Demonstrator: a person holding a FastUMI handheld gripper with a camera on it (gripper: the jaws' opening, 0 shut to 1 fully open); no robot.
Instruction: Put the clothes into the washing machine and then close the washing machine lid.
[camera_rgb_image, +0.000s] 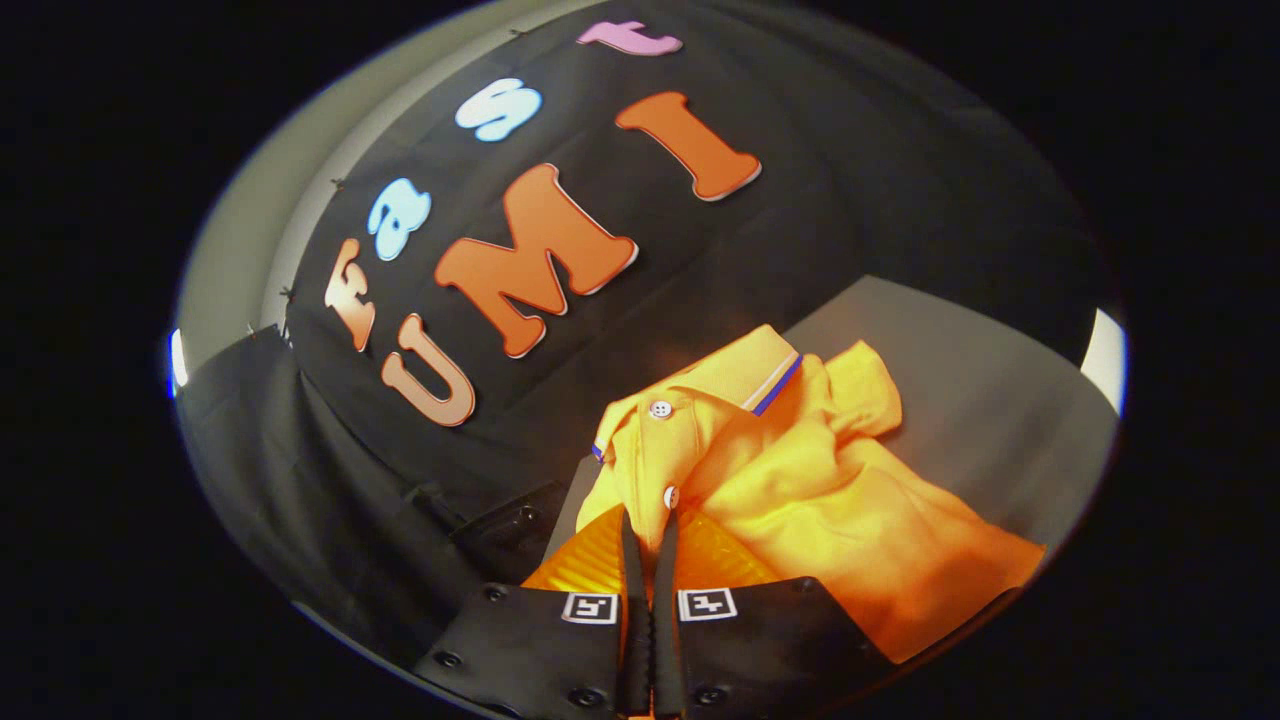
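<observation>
Your gripper at bottom centre w/ jaws pinched tight on the yellow polo shirt near its button placket, shirt crumpled centre-right on the grey desk.

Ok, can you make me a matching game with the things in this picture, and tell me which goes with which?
Things:
1. shirt
2. table
3. button
4. tongs

Descriptions:
A. grey and flat, under the cloth
B. closed, pinching a fold of fabric
C. yellow and crumpled
D. small, white, near the collar

Pairs: 1-C, 2-A, 3-D, 4-B
</observation>
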